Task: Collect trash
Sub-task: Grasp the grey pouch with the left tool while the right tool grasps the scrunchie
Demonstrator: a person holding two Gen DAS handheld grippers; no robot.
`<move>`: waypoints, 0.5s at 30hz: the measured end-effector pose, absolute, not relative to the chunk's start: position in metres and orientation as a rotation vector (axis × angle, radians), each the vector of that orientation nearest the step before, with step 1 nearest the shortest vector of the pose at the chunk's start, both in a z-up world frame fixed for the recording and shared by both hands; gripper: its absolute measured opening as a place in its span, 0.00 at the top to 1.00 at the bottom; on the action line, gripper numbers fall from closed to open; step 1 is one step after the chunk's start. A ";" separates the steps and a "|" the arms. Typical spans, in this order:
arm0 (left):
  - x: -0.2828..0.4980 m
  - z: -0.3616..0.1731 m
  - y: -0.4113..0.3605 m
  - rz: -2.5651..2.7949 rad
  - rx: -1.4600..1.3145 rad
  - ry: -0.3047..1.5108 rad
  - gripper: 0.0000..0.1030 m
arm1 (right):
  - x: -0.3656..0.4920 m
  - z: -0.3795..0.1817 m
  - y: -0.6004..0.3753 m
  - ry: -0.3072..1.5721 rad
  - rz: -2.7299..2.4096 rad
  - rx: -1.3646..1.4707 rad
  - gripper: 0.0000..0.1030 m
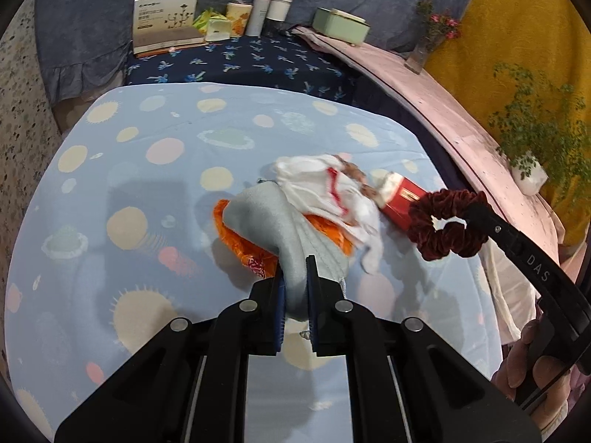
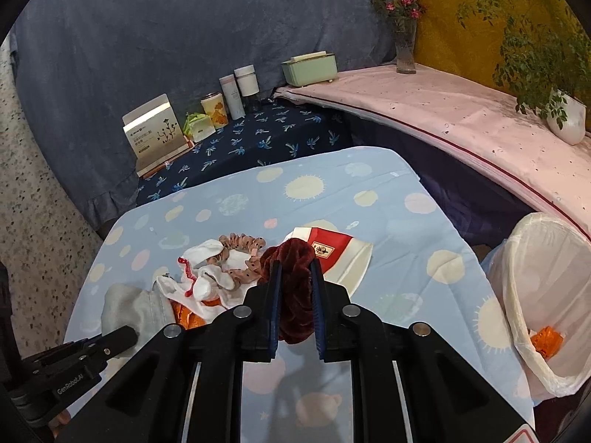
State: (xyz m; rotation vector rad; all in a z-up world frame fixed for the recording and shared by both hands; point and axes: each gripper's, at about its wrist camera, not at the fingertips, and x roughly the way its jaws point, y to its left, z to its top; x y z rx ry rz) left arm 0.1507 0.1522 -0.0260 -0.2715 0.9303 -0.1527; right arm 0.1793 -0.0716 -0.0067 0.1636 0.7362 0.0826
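My left gripper [image 1: 294, 269] is shut on a grey sock [image 1: 266, 221] in a pile on the blue dotted cloth; it also shows in the right wrist view [image 2: 129, 306]. An orange wrapper [image 1: 243, 247] lies under the sock, with a white and red sock [image 1: 325, 192] behind. My right gripper [image 2: 295, 269] is shut on a dark red velvet scrunchie [image 2: 295, 288] and holds it above the table; the scrunchie shows in the left wrist view [image 1: 447, 225]. A red and white pack [image 2: 332, 254] lies behind it. A pink dotted scrunchie [image 2: 243, 254] lies on the pile.
A white-lined bin [image 2: 546, 295] holding an orange wrapper [image 2: 546, 339] stands at the table's right. A box [image 2: 155, 133], cups and bottles [image 2: 236, 92] stand on the dark blue cloth behind. A green box [image 2: 310, 68], vase [image 2: 404, 51] and potted plant [image 2: 565, 118] sit on the pink shelf.
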 end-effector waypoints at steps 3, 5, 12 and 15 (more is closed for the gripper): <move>0.141 -0.020 0.135 -0.193 -0.260 0.929 0.91 | 0.166 0.000 -0.083 0.722 0.070 0.173 0.87; 0.134 -0.017 0.123 -0.222 -0.253 0.930 0.91 | 0.156 0.003 -0.092 0.714 0.061 0.183 0.87; 0.119 -0.017 0.081 -0.301 -0.209 0.953 0.91 | 0.128 0.003 -0.123 0.705 0.026 0.212 0.87; 0.114 -0.016 0.061 -0.329 -0.185 0.959 0.91 | 0.118 0.002 -0.136 0.702 0.011 0.228 0.87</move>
